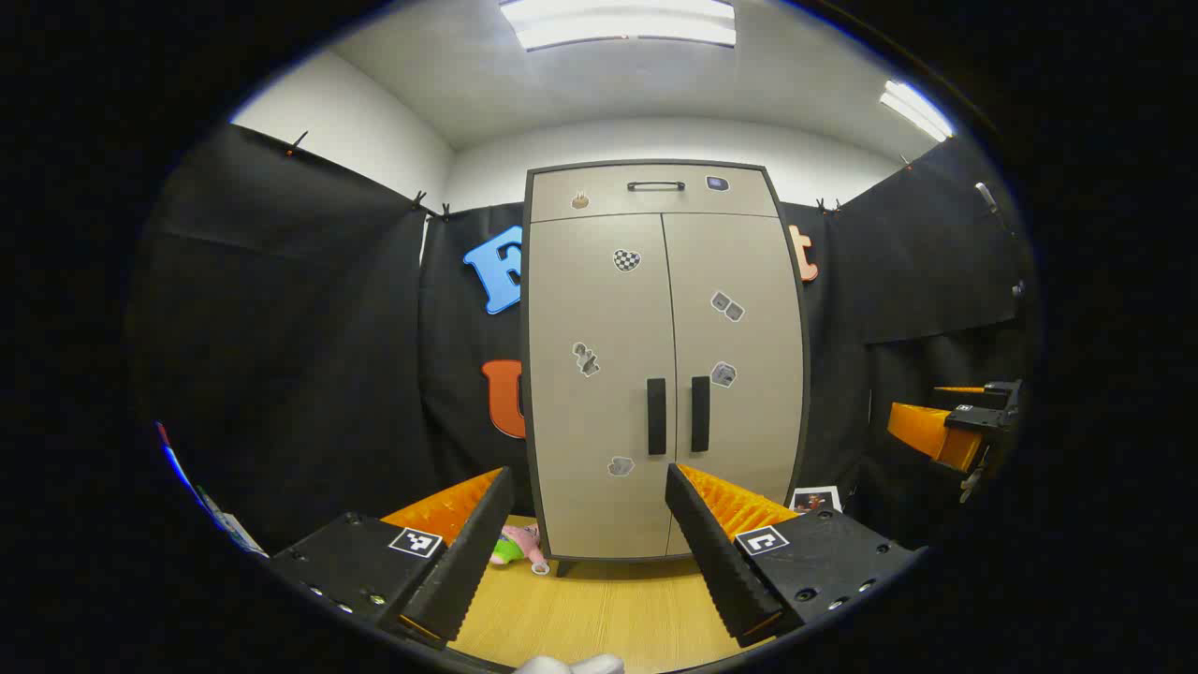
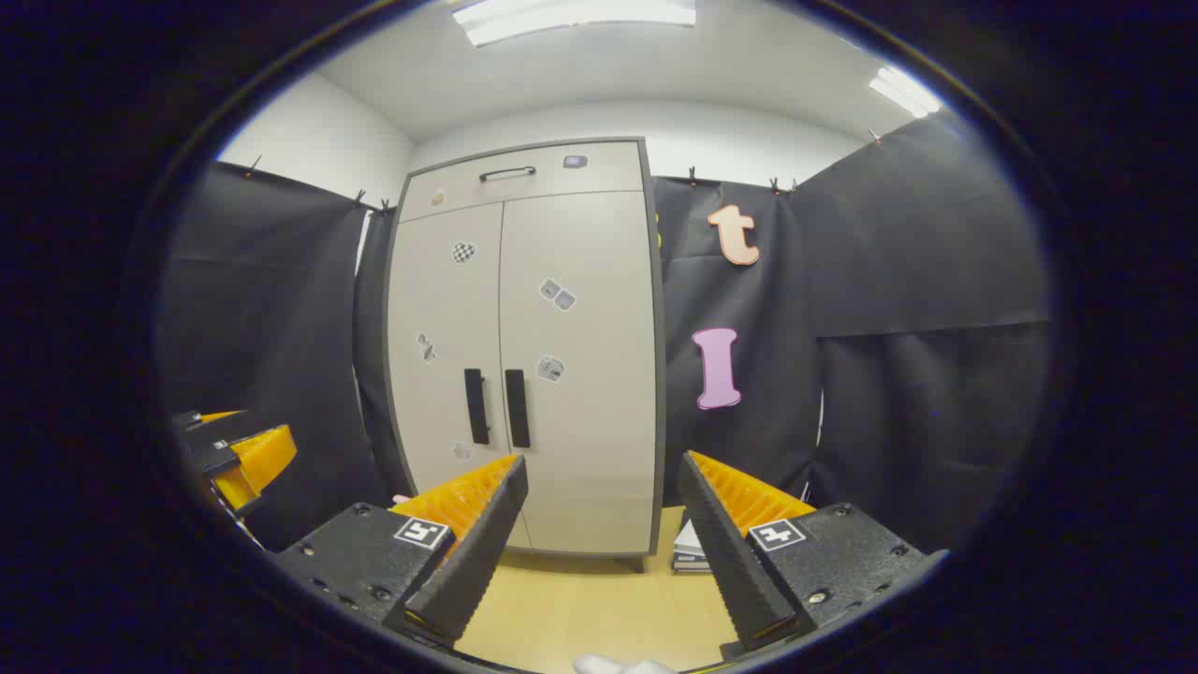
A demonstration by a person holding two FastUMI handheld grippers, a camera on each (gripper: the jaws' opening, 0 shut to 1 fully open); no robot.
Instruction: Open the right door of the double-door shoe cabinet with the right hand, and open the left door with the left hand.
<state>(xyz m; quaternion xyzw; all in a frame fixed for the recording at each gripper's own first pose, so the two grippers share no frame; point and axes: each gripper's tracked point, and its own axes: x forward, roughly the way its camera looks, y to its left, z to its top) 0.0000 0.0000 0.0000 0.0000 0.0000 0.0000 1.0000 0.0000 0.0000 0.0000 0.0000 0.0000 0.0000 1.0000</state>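
Observation:
A beige double-door shoe cabinet [image 1: 664, 374] with a dark frame stands on the wooden floor, both doors shut. Two black vertical handles sit side by side at the middle seam: the left door's handle [image 1: 656, 416] and the right door's handle [image 1: 700, 414]. In the right gripper view the cabinet [image 2: 524, 356] stands left of centre, with its handles [image 2: 496, 407] close together. My left gripper [image 1: 590, 487] is open, some way in front of the cabinet, holding nothing. My right gripper [image 2: 604, 477] is open too, apart from the doors. The right gripper [image 1: 955, 431] also shows at the far right of the left gripper view, and the left gripper [image 2: 234, 449] at the left edge of the right gripper view.
A drawer with a black handle [image 1: 655, 185] tops the cabinet. A small pink and green toy [image 1: 519, 548] lies on the floor by the cabinet's left foot. A picture card [image 1: 814, 498] and a stack of booklets [image 2: 691, 550] lie at its right foot. Black cloth walls close in on both sides.

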